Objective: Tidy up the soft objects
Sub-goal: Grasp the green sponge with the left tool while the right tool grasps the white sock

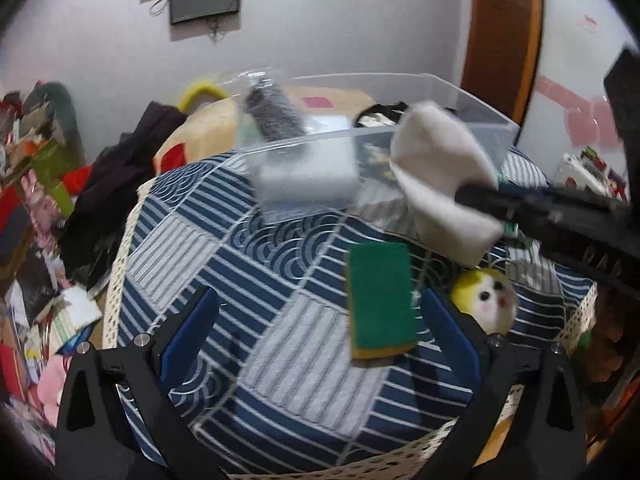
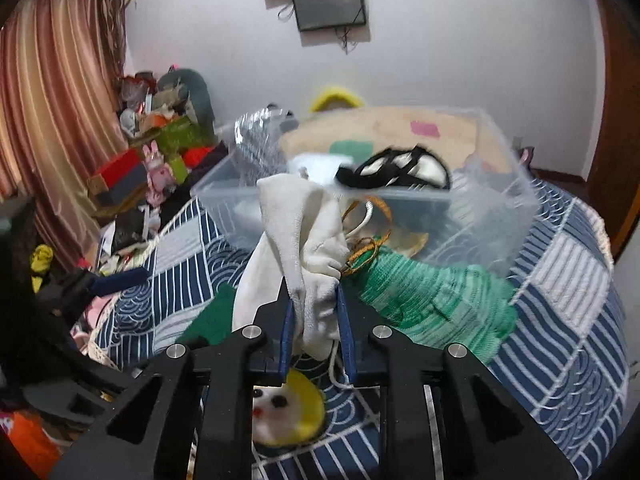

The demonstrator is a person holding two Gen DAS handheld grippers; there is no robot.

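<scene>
My right gripper [image 2: 315,304] is shut on a white cloth [image 2: 298,236] and holds it above the table, in front of the clear plastic bin [image 2: 492,200]. The cloth [image 1: 440,172] and right gripper [image 1: 480,200] also show in the left wrist view. My left gripper [image 1: 316,308] is open and empty above the tablecloth. A green and yellow sponge [image 1: 380,300] lies between its fingers, near the right one. A yellow and white plush toy [image 1: 486,300] lies right of the sponge and shows under my right gripper [image 2: 286,412]. A green knitted item [image 2: 436,300] lies by the bin.
The bin holds a grey scrubber [image 1: 276,114], a white sponge [image 1: 308,168] and a black and white item [image 2: 396,172]. The blue striped tablecloth [image 1: 248,280] covers the table. Clothes and clutter [image 1: 36,208] are piled at the left. Monitors [image 2: 328,4] hang on the wall.
</scene>
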